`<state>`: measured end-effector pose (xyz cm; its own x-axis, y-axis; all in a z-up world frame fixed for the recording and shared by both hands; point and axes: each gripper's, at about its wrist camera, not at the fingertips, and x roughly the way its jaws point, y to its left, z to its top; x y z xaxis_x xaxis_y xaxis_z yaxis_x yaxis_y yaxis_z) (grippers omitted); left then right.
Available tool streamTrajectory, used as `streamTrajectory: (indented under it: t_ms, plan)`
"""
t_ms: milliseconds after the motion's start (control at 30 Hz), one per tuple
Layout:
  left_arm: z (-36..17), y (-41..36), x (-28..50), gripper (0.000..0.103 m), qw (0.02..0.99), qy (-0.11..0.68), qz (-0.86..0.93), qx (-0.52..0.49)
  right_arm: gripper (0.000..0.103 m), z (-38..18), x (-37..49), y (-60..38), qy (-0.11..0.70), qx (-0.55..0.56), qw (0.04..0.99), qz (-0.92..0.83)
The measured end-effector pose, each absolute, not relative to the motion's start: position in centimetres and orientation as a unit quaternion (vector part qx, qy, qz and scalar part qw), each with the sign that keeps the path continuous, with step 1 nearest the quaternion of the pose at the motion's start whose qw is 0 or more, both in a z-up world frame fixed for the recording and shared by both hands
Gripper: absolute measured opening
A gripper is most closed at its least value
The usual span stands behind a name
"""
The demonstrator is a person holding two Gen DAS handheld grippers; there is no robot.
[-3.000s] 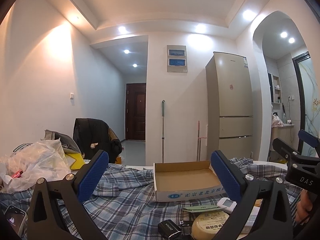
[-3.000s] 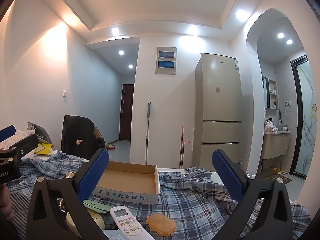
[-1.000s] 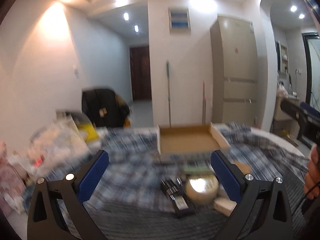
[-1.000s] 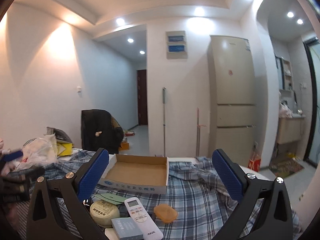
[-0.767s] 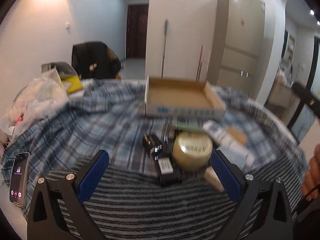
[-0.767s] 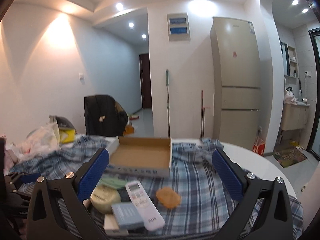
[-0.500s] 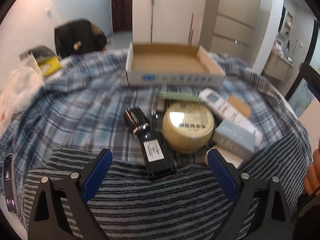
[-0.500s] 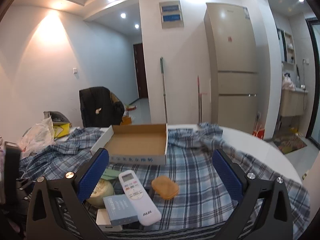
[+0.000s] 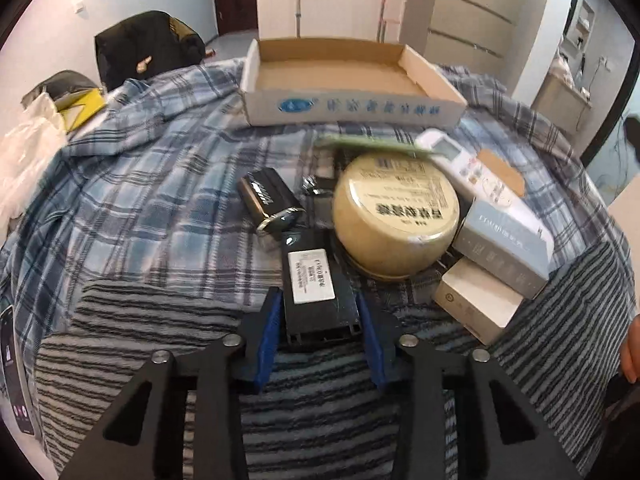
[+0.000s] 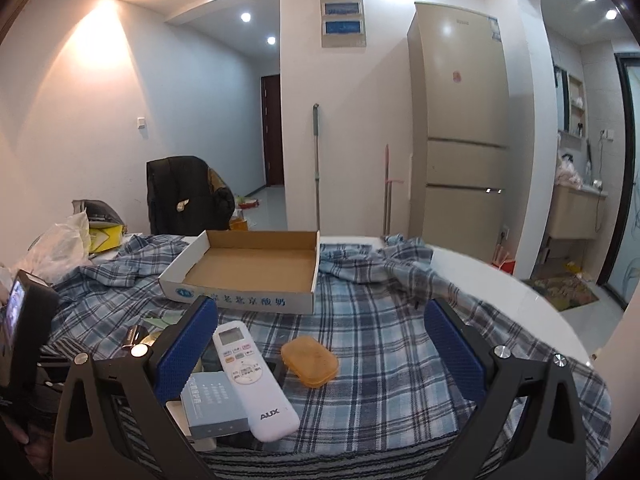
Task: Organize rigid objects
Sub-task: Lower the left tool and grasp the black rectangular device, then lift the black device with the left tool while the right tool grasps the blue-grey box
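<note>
One open cardboard tray (image 9: 352,76) sits at the far side of the plaid cloth (image 9: 152,184), its floor bare. Near it lies a cluster: one round cream tin (image 9: 394,216), one white remote (image 10: 252,376), two small boxes, grey-blue (image 9: 504,244) over white (image 9: 476,300), one orange soap-like bar (image 10: 310,360), one black cylinder (image 9: 270,200) and one flat black device with a white label (image 9: 316,288). The left gripper (image 9: 318,324) tilts steeply down; its jaws have just been closing, and the blue pads now flank the black device's near end, touching or nearly so. The right gripper (image 10: 320,356) points shallowly downward above the remote and the orange bar, its jaws wide apart and holding nothing.
</note>
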<state>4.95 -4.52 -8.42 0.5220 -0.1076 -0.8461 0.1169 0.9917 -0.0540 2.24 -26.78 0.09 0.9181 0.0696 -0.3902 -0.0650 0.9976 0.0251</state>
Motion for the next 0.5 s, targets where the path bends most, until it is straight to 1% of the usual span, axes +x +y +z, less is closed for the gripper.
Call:
streamTrajectory:
  t_ms: [300, 500]
  plan:
    - [-5.6, -1.7, 1.0, 0.036, 0.884, 0.463, -0.071, 0.000, 0.103, -0.1, 2.5, -26.8, 0.206, 0.009, 0.978, 0.030]
    - [-6.4, -1.8, -0.7, 0.036, 0.885, 0.460, -0.062, 0.022, 0.103, -0.2, 2.4, -26.6, 0.203, 0.001, 0.979, 0.028]
